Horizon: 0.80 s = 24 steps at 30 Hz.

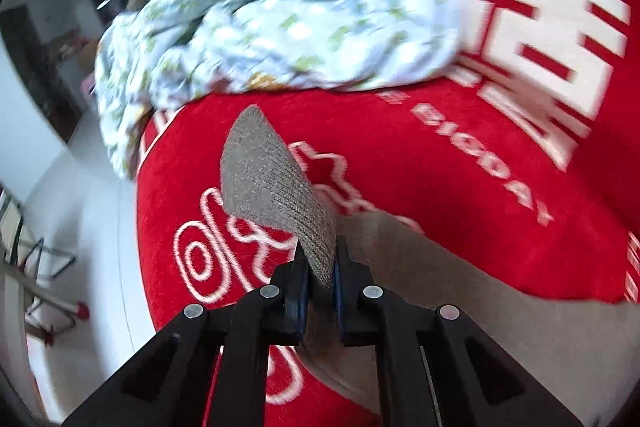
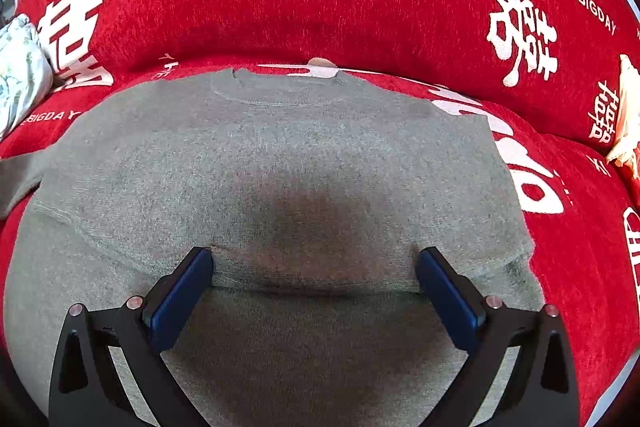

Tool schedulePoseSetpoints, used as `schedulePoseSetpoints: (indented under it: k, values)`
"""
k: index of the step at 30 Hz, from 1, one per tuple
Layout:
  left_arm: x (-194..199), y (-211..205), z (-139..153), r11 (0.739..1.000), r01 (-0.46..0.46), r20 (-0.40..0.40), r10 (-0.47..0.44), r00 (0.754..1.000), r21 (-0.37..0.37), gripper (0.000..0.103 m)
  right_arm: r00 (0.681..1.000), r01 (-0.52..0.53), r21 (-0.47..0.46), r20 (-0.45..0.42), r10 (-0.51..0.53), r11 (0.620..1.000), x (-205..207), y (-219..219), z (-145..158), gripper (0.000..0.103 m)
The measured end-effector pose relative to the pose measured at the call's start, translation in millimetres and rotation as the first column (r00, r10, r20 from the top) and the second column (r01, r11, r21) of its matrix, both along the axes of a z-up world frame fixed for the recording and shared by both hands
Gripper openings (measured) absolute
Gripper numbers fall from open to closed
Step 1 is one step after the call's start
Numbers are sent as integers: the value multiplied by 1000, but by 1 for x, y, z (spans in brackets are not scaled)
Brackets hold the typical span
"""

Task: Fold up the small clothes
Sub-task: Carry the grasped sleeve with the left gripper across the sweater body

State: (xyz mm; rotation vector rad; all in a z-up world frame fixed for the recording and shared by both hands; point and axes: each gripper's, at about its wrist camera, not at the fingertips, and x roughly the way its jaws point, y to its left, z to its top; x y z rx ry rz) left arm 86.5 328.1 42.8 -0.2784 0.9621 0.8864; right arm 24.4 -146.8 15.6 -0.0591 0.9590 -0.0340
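black links and blue pads nearest the lens: left claw (image 1: 320,267) clenched on a ribbed grey sleeve cuff (image 1: 276,183), cuff standing up out of the jaws, lifted clear of the red wedding blanket (image 1: 460,187). right claw (image 2: 314,281) released, pads wide apart, resting at the folded lower edge of the grey knit sweater (image 2: 280,155), nothing pinched. sweater spread flat on the blanket, neckline away from the camera, right side already turned in to a straight edge, left sleeve trailing off toward the left claw. probably mid-fold: left sleeve about to be carried across the body. risks, judged from here: grip only on the cuff tip, so a quick pull could slip the knit out of the pads; sleeve dragged rather than lifted could tug the body crooked and spoil the straight right edge, since the open right claw pins nothing firmly; stretchy knit likely to bunch at the shoulder if laid down short. crumpled floral cloth (image 1: 280,15) heaped near the sleeve's side, close enough to snag on a wide swing. left view blurred, so exact cuff contact below the pads hard to tell.
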Motion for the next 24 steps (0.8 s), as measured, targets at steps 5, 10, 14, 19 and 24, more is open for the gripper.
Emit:
schedulePoseSetpoints:
  k: [5, 10, 14, 19, 24]
  values:
    - [7, -44, 16, 992, 123, 28, -122, 992, -37, 11, 1000, 2, 22, 3, -2, 1000, -4, -2, 3, 102]
    - [18, -95, 22, 970, 232, 27, -231, 973, -66, 11, 1000, -20, 73, 22, 18, 997, -13, -9, 6, 102]
    - [24, -136, 26, 945, 315, 23, -314, 949, -90, 11, 1000, -5, 83, 17, 4, 997, -18, -20, 4, 102]
    - [29, -182, 29, 917, 383, 15, -384, 923, -110, 11, 999, 33, 121, 10, -35, 992, -25, -40, 2, 102]
    - [32, -224, 32, 891, 441, 0, -444, 896, -108, 11, 999, 46, 153, 14, -49, 987, -31, -52, 1, 102]
